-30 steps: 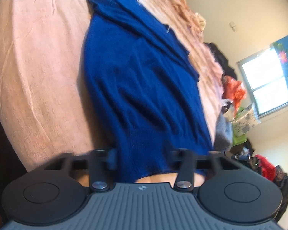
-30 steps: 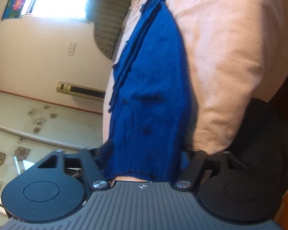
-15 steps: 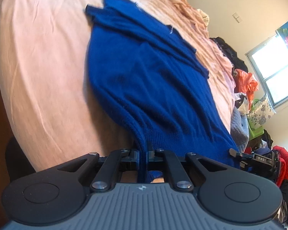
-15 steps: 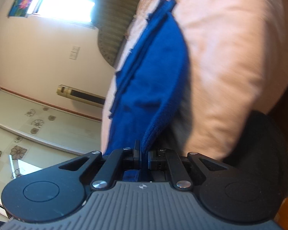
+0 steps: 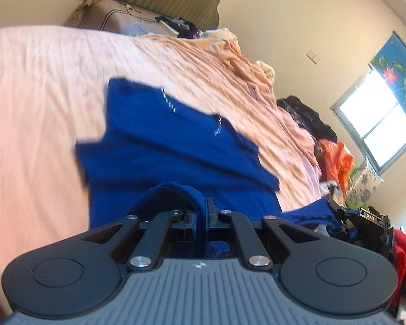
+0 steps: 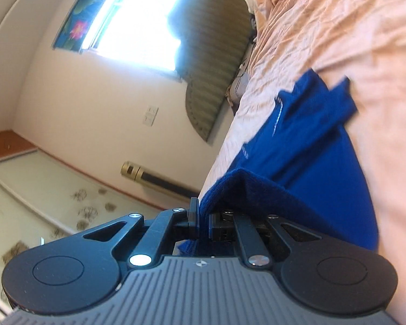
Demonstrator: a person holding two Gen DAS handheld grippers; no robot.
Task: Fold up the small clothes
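Observation:
A dark blue knit sweater (image 5: 162,146) lies on the peach bed sheet (image 5: 32,103), its sleeves folded across its back. My left gripper (image 5: 202,216) is shut on the sweater's near hem, which bulges up in a fold over the fingers. In the right wrist view the same sweater (image 6: 319,162) runs away from me, and my right gripper (image 6: 202,219) is shut on the other corner of the hem, lifted off the bed. The right gripper (image 5: 362,220) also shows at the right of the left wrist view, holding blue cloth.
Rumpled peach bedding (image 5: 243,65) is bunched along the far side. An orange garment (image 5: 338,162) and dark clothes (image 5: 308,113) are piled at the right. A green headboard (image 6: 219,62), a window (image 6: 138,19) and a wall (image 6: 75,103) stand beyond the bed.
Both grippers closed on the hem about half a second ago. Since then they have lifted it and carried it forward over the sweater, so the hem now humps above the fingers.

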